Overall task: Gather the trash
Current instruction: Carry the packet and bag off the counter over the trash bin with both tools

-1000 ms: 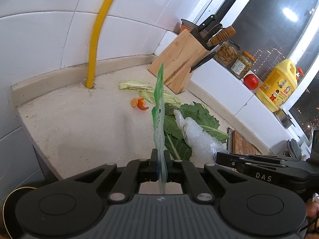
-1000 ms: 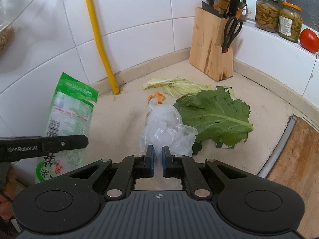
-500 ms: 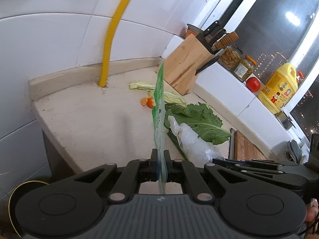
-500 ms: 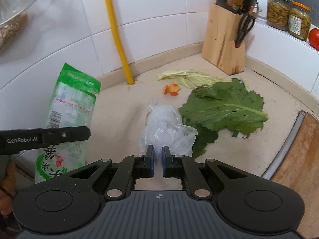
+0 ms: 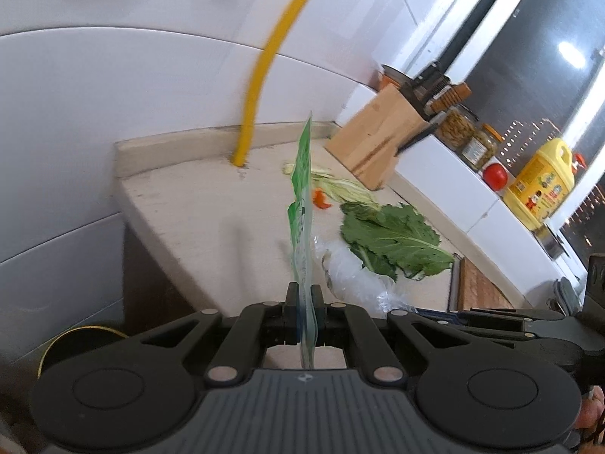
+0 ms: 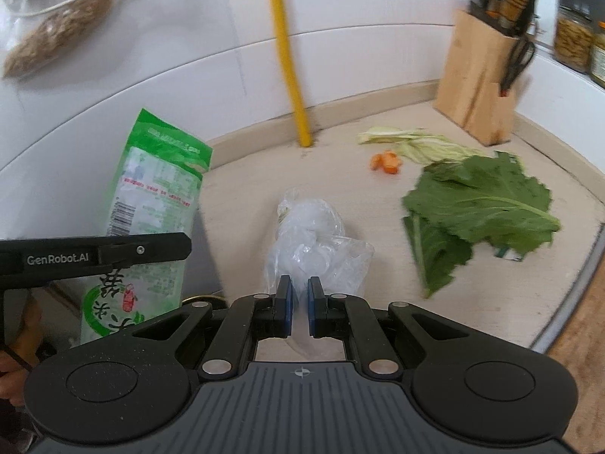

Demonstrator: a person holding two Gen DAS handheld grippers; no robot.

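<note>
"GenRobot.AI" on left gripper (image 6: 94, 257), packet print illegible

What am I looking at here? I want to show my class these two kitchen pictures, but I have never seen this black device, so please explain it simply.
There is no robot. A person holds a two-finger gripper in each hand, and each one carries a wide-angle camera looking forward along its fingers. That is why a black body fills the bottom of both pictures.

One picture comes from the left gripper. It is shut on a green food packet, seen edge-on. The other comes from the right gripper, shut on a crumpled clear plastic bag. There the packet shows flat at the left.

On the beige countertop lie large dark green leaves, a pale leaf and an orange scrap. A wooden knife block stands in the corner, beside a yellow pipe.

The job is collecting trash.
</note>
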